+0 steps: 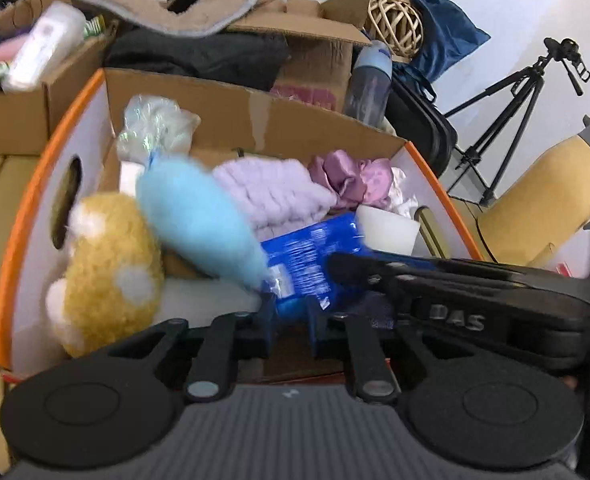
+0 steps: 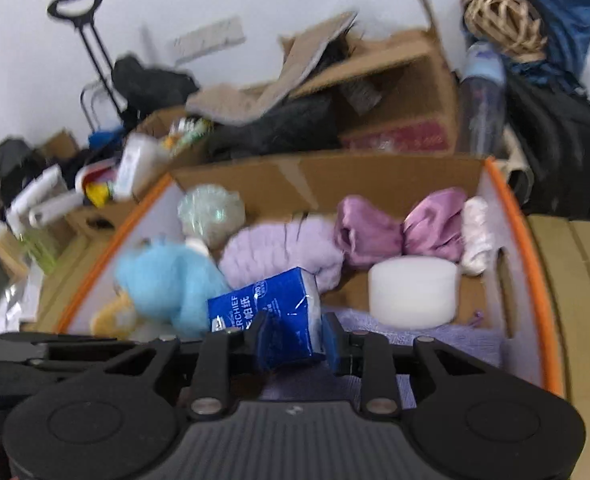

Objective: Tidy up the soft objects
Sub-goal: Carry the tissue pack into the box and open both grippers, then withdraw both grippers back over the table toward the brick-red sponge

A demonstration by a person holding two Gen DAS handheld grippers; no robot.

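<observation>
An orange-rimmed cardboard box holds soft things: a yellow plush, a light blue plush, a lilac fluffy cloth, pink satin scrunchies, a white foam block and a blue tissue pack. My right gripper is shut on the blue tissue pack above the box. My left gripper hangs over the box's near side, jaws a little apart, close behind the pack. The right gripper's black body crosses the left wrist view.
More cardboard boxes with dark clothes stand behind. A wicker ball, a blue bag and a water bottle sit at the back right. A tripod and a yellow flask stand right. A lilac towel lies on the box floor.
</observation>
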